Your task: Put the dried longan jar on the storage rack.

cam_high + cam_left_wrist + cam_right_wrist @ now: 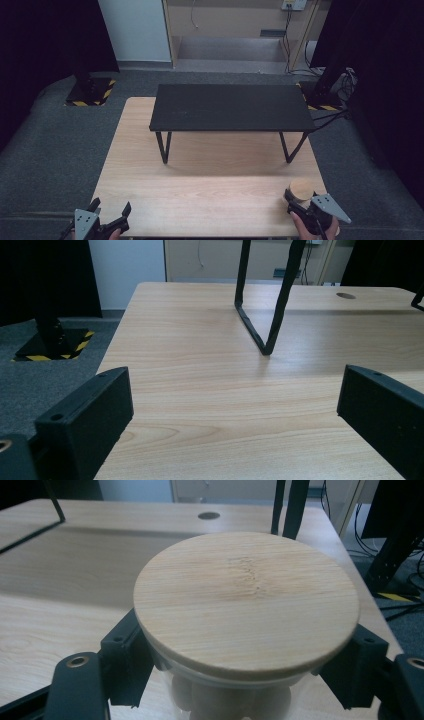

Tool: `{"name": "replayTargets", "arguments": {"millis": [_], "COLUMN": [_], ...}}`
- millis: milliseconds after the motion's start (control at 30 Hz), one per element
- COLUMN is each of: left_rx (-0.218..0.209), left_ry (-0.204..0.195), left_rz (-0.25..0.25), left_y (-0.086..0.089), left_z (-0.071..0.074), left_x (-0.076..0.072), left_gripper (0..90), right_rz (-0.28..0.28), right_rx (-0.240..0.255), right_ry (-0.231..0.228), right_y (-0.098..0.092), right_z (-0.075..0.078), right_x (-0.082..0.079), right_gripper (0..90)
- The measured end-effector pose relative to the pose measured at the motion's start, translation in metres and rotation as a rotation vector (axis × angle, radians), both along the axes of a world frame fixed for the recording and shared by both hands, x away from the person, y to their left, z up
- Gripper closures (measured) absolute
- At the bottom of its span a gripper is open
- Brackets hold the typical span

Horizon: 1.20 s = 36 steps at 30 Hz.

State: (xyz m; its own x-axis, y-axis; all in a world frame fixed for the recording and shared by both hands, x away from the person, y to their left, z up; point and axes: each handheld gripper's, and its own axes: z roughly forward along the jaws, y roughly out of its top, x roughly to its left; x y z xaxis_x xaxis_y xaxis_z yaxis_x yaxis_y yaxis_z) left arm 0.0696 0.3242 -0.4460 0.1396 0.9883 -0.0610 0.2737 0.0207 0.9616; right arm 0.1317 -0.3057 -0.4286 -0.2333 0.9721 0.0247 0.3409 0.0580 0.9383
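One jar [245, 625] gripped, table's [200, 200] near right corner.
Right gripper [300, 207] clamps jar; left gripper [107, 220] released, idle; placing remains.

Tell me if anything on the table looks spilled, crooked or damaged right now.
Nothing stands out. The jar sits upright in the right claw, its wooden lid flat and seated. The black stand rests squarely on the wooden table. The left claw is open with nothing in it.

The jar [235, 700] bottom is cut off by the frame edge.
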Motion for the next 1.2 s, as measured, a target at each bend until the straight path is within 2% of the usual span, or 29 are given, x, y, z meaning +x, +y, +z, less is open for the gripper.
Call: {"name": "replayTargets", "arguments": {"millis": [67,100,200,233,267,300,600,1000,1200], "left_rx": [0.0,-0.001,-0.005,-0.002,-0.002,-0.002,-0.008,-0.012,-0.016], "left_ry": [-0.002,-0.003,-0.001,-0.002,-0.002,-0.004,-0.011,-0.015,-0.017], "left_rz": [-0.002,-0.002,-0.005,-0.008,-0.008,-0.012,-0.016,-0.028,-0.034], "left_y": [-0.001,-0.001,-0.001,-0.002,-0.002,-0.002,-0.004,-0.004,-0.003], "left_z": [0.001,0.001,0.003,0.004,0.004,0.005,0.007,0.01,0.011], "left_x": [0.0,-0.001,-0.001,-0.002,-0.002,-0.002,-0.004,-0.004,-0.003], "left_gripper": [0.2,0.3,0.2,0.2,0.3,0.2,0.2,0.2,0.3], "right_rz": [0.003,0.01,0.017,0.021,0.021,0.026,0.046,0.076,0.084], "right_rx": [0.006,0.014,0.013,0.014,0.014,0.018,0.035,0.048,0.044], "right_ry": [-0.004,-0.01,-0.023,-0.032,-0.032,-0.039,-0.074,-0.101,-0.1], "right_y": [0.0,-0.001,-0.002,-0.002,-0.002,-0.003,-0.005,0.0,0.002], "right_z": [0.005,0.014,0.022,0.03,0.03,0.037,0.067,0.097,0.109], "right_x": [-0.001,-0.001,-0.002,-0.001,-0.001,0.0,0.008,0.027,0.035], "right_gripper": [25.7,25.7,25.7,25.7,25.7,25.7,25.7,25.8,25.8]}}
